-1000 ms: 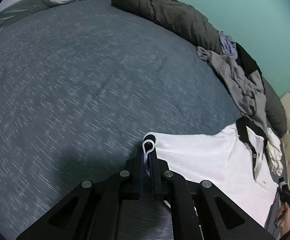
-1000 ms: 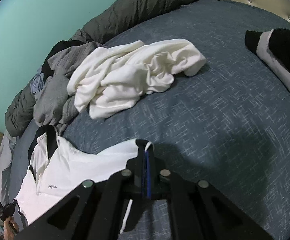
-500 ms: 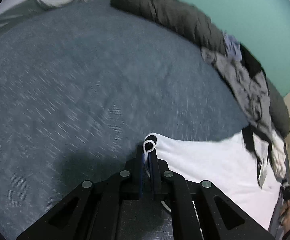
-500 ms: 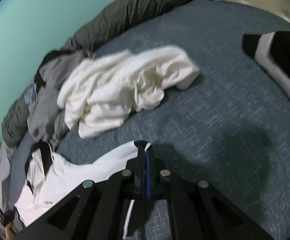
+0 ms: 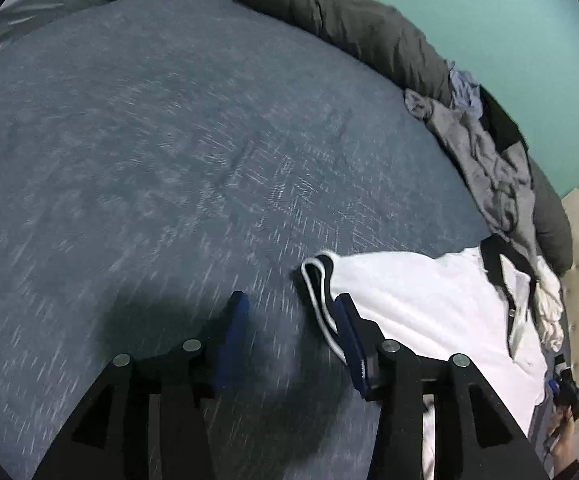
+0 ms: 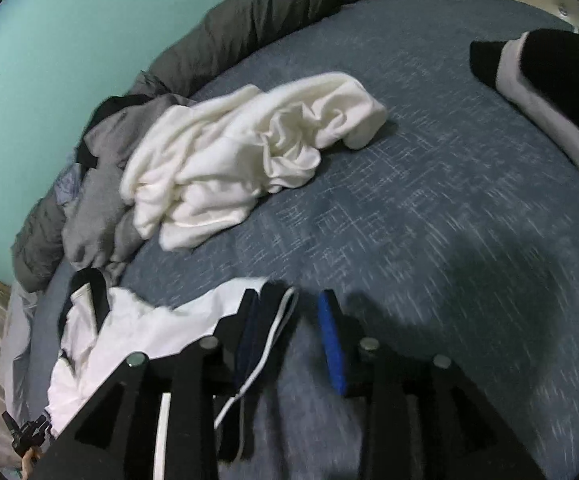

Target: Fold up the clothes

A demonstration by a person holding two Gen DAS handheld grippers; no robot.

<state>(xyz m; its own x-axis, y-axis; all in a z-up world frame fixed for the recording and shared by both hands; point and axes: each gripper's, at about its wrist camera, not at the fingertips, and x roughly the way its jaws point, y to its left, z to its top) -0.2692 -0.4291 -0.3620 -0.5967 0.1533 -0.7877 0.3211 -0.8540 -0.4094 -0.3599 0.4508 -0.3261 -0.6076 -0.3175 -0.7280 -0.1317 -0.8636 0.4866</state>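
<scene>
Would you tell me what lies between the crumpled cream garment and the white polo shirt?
Only bare blue bedspread, in the right wrist view.

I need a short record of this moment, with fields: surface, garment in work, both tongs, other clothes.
surface: blue bedcover
garment in work: white polo shirt, lying spread, black collar
left tongs: opening, striped cuff beside the right pad, not pressed
right tongs: opening, cuff against the left pad
other clothes: crumpled cream garment; grey garment
</scene>
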